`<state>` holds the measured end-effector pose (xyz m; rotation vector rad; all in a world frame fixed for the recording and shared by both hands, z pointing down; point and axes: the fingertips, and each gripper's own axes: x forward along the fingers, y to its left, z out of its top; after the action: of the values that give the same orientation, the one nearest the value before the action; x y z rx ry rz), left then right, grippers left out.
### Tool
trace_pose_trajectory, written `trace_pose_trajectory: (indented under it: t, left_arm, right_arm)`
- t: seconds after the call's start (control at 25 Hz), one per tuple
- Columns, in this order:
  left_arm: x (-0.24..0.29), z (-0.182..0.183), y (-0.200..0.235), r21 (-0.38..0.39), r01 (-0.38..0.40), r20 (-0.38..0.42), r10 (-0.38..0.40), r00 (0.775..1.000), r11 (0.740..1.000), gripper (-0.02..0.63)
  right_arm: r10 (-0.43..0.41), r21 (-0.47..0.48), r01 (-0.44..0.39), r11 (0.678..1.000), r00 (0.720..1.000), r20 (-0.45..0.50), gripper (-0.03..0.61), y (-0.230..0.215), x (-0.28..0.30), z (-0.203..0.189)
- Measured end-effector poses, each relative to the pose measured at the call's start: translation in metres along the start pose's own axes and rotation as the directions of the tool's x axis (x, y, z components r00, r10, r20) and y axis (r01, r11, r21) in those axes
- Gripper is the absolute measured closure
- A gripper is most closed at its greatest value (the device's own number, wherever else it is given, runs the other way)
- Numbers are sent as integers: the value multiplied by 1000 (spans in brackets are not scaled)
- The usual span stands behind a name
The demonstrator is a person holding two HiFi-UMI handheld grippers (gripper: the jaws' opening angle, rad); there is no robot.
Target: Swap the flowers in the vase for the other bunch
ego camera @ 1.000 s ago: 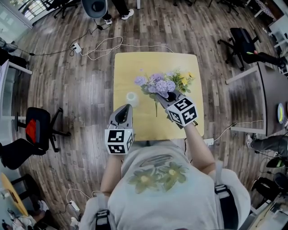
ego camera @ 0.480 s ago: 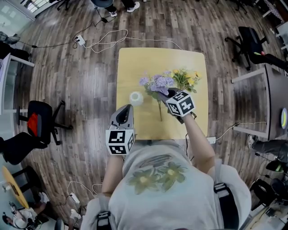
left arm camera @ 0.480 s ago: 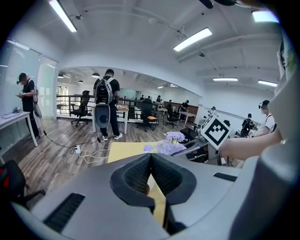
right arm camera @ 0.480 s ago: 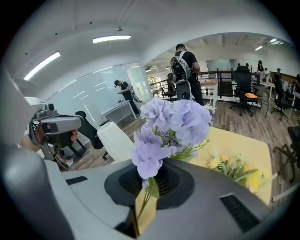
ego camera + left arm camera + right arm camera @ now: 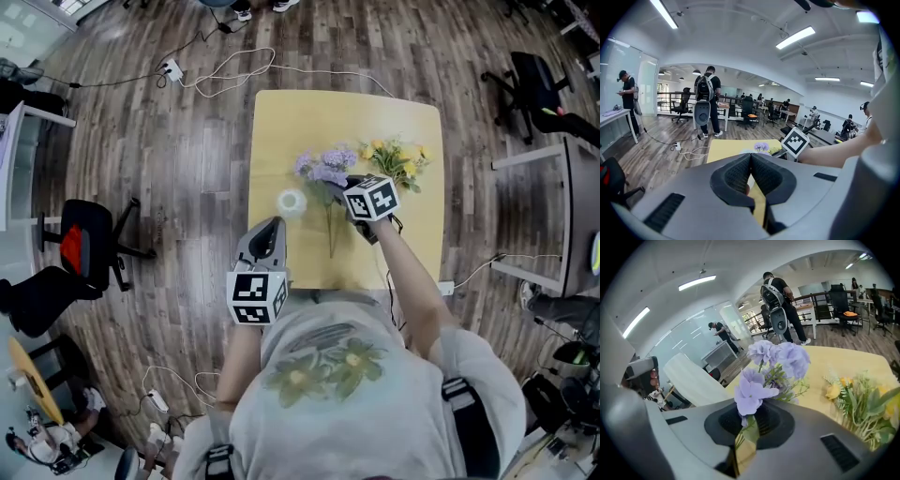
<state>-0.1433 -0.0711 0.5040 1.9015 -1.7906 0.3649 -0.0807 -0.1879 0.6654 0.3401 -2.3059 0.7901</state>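
Right gripper (image 5: pixel 345 186) clamps the purple flowers (image 5: pixel 323 169). Left gripper (image 5: pixel 268 228), closed and empty, hangs over the table's (image 5: pixel 281 122) near left corner.

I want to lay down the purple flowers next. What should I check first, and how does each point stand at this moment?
1. The right hand-held gripper is shut on the stems of the purple flowers: ok.
2. Stem ends resting on the table: cannot tell.
3. Bare table in front of the vase to lay them down: ok.
4. Vase upright and empty: ok.
5. The yellow flowers lie on the table, apart from the purple flowers: ok.
6. The left hand-held gripper is shut and empty: ok.
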Motion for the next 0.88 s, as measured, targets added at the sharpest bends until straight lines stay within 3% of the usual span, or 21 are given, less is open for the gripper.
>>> trace_pose_trajectory:
  t: [0.48,0.64,0.88]
  left_arm:
    - [30,24,-40,45,130,22,-132,991,990,598]
    - [39,26,-53,65,168,20,-169,985,984,598]
    - [49,25,-68,78,204,-1,-204,979,976,598]
  right_arm:
    - [-62,-8,62,998,998,-11,517,-14,26,-14]
    - [-91,-2,91,996,994,58,514,-13,19,-5]
    - [-114,39,110,993,985,133,443,-20,-6,2]
